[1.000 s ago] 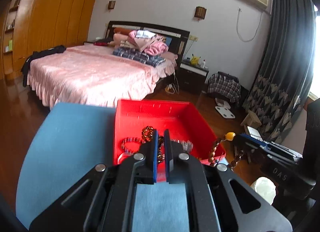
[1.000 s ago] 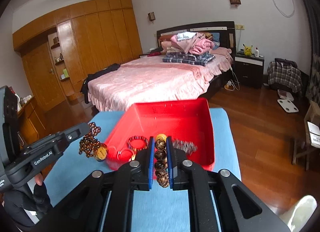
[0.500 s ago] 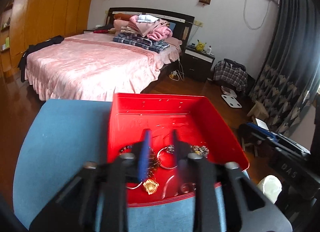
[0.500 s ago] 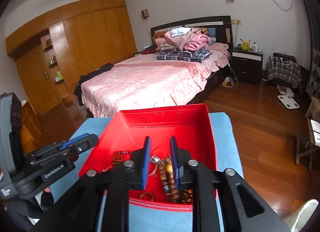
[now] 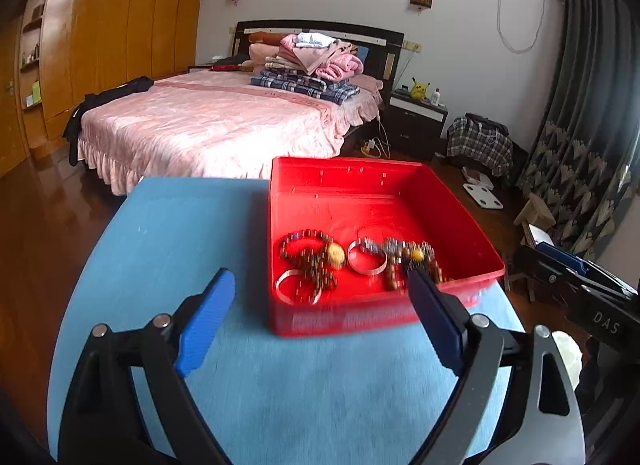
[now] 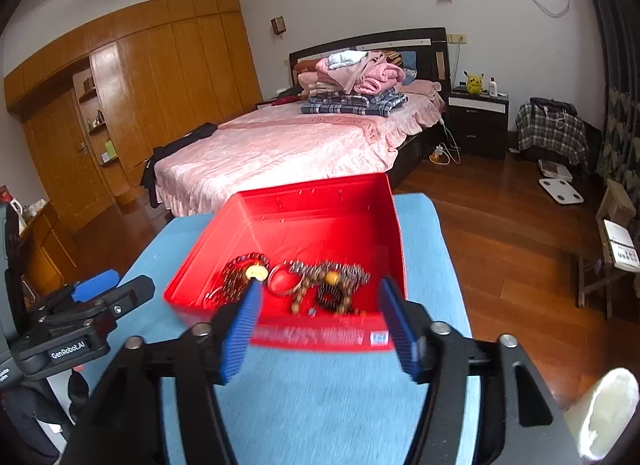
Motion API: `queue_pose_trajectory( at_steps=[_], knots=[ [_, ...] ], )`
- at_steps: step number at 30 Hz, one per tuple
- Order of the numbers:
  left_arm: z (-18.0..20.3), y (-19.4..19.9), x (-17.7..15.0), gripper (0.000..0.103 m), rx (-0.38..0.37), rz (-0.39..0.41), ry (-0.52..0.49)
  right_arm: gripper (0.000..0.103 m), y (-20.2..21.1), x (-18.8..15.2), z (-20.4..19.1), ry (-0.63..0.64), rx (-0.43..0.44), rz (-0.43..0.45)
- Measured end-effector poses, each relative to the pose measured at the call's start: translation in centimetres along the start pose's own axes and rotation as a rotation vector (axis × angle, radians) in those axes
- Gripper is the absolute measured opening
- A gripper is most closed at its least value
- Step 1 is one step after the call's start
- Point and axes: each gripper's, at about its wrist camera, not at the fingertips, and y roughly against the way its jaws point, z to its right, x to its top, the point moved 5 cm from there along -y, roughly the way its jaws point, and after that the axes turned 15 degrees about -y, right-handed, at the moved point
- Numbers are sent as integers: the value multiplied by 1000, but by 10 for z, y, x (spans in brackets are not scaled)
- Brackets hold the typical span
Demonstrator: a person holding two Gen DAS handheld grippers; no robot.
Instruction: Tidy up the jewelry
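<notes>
Left of the red tray [image 5: 384, 307], our left claw [image 5: 320, 297] is spreading apart, nothing between its blue pads, hovering over the blue counter [image 5: 168, 249] just short of the tray's near wall. Inside the tray the beaded bracelets [image 5: 316, 261] and a silver bangle [image 5: 366, 261] lie tangled along that wall. Right of them, our right claw [image 6: 320, 305] is opening too, empty. Risk, we'd say: a low claw could clip the wall and shove the tray, or snag the tangled strands.
</notes>
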Motion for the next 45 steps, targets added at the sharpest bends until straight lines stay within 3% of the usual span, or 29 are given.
queue_pose_trajectory(
  at_steps=[2,9,14,45],
  knots=[
    [1,8,-6,90,5,-2,0,66,6,-6,0,-4,4,-2],
    [8,41,-15,96,50,9,-23,91,34,-24,-2,-3,8,-5],
    [11,58,-13,96,49,31,-20,96,48,-25,-5,8,2,16],
    [20,120,0,96,98,134,-62,97,98,-18,-27,65,42,83]
  ],
)
